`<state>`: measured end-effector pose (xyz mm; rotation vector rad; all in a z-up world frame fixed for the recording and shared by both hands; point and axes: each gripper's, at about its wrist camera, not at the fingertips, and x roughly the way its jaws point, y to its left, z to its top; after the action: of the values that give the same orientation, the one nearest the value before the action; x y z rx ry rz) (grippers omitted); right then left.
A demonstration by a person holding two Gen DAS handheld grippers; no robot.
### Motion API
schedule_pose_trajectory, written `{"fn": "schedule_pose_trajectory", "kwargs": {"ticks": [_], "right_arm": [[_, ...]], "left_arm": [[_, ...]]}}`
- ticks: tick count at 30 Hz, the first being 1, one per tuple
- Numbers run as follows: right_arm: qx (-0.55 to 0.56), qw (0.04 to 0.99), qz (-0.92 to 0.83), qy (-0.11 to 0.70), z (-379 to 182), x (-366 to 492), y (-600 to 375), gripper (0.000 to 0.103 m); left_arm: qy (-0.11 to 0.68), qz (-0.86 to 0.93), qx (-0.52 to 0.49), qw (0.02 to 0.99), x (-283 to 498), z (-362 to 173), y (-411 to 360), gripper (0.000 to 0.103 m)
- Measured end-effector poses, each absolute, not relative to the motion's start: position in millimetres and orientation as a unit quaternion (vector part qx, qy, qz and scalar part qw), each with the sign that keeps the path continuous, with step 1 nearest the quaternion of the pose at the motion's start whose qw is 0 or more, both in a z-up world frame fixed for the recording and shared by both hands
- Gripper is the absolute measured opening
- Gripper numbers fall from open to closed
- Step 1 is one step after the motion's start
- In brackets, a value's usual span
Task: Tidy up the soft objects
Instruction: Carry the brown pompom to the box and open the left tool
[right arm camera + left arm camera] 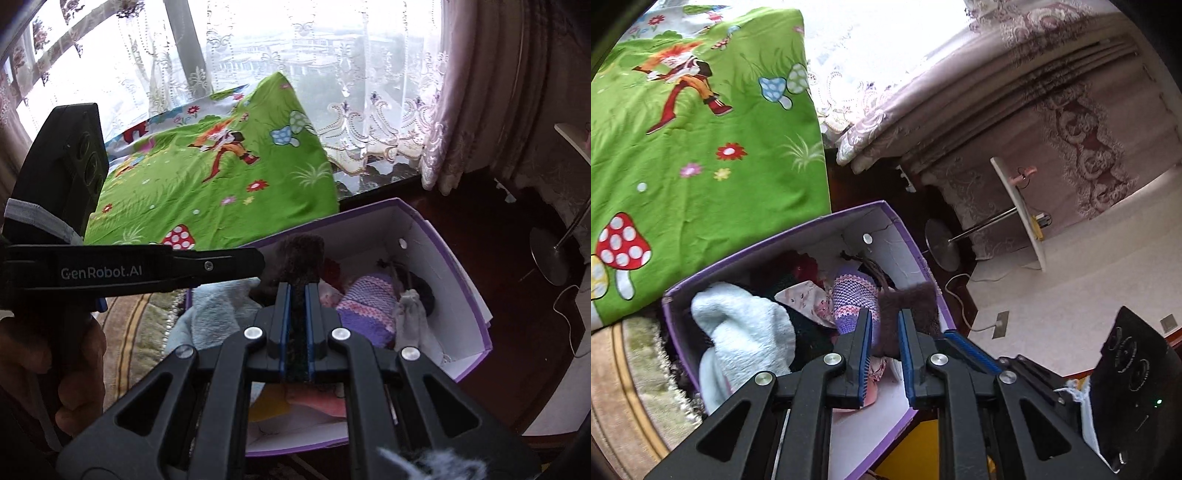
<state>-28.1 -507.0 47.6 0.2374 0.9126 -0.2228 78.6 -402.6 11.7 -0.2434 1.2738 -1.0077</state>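
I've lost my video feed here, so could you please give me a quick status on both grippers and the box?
Right gripper shut on the fuzzy brown piece. Left gripper open, empty. Both over the purple box, already holding soft items. Nothing blocking.

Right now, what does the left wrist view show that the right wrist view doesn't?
Left wrist only: the white tilted tabletop and pale floor. Right wrist only: the window with lace curtain, and the right gripper shut on the dark fuzzy fabric piece. Both: the purple cardboard box, the purple-pink knitted item inside it, the green cartoon sheet.
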Motion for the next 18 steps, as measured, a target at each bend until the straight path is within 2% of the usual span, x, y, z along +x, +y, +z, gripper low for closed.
{"fn": "schedule_pose_trajectory", "kwargs": {"ticks": [4, 5, 6, 10, 13, 16, 18], "right_arm": [[0.112, 0.875, -0.144, 0.448, 41.5, -38.2, -526.9, 0.010], [0.113, 0.873, -0.149, 0.451, 39.7, -40.5, -529.8, 0.011], [0.113, 0.869, -0.156, 0.455, 37.5, -42.8, -531.9, 0.014], [0.112, 0.865, -0.162, 0.462, 30.0, -54.7, -531.8, 0.039], [0.119, 0.861, -0.174, 0.462, 27.6, -65.8, -532.3, 0.053], [0.114, 0.855, -0.197, 0.466, 25.8, -78.2, -527.5, 0.062], [0.108, 0.848, -0.220, 0.470, 25.7, -86.6, -523.1, 0.064]], "left_arm": [[0.582, -0.431, -0.096, 0.682, 78.0, 0.6, -408.1, 0.040], [0.583, -0.427, -0.092, 0.685, 76.8, -0.8, -406.2, 0.042], [0.582, -0.420, -0.085, 0.691, 74.7, -1.0, -403.2, 0.045], [0.567, -0.414, -0.060, 0.709, 61.8, 3.7, -390.2, 0.053], [0.544, -0.407, -0.017, 0.733, 40.3, 9.7, -376.6, 0.060], [0.524, -0.406, 0.028, 0.748, 13.1, 13.1, -364.5, 0.064], [0.515, -0.405, 0.040, 0.754, 0.6, 16.2, -356.0, 0.066]]}}
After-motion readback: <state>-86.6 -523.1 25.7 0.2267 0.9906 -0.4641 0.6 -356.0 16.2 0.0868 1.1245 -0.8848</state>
